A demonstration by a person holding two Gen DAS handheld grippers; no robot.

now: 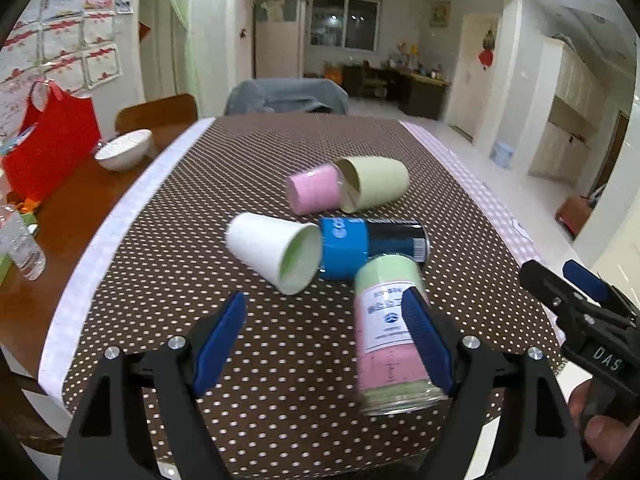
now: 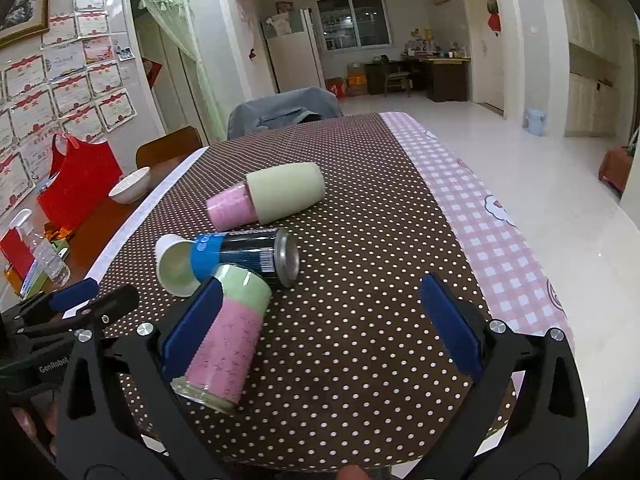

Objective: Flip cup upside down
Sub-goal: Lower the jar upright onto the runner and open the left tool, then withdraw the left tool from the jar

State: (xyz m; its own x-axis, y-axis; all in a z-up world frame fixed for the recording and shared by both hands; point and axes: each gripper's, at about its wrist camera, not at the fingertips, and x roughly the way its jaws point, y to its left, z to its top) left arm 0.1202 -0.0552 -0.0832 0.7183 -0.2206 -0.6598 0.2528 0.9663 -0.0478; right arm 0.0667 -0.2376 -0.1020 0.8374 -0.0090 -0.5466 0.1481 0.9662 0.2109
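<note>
A brown polka-dot tablecloth [image 2: 360, 320] covers the table, with a pink checked cloth [image 2: 480, 216] along its right edge. A blue-and-black can [image 2: 248, 254] lies on its side. Off to the left sit a white bowl [image 1: 124, 150], a red bag [image 1: 52, 140] and a clear plastic bottle [image 1: 22, 240].

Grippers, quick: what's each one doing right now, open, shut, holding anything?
Left gripper: open, holding nothing; the pink-and-green can lies by its right finger.
Right gripper: open, holding nothing.
</note>
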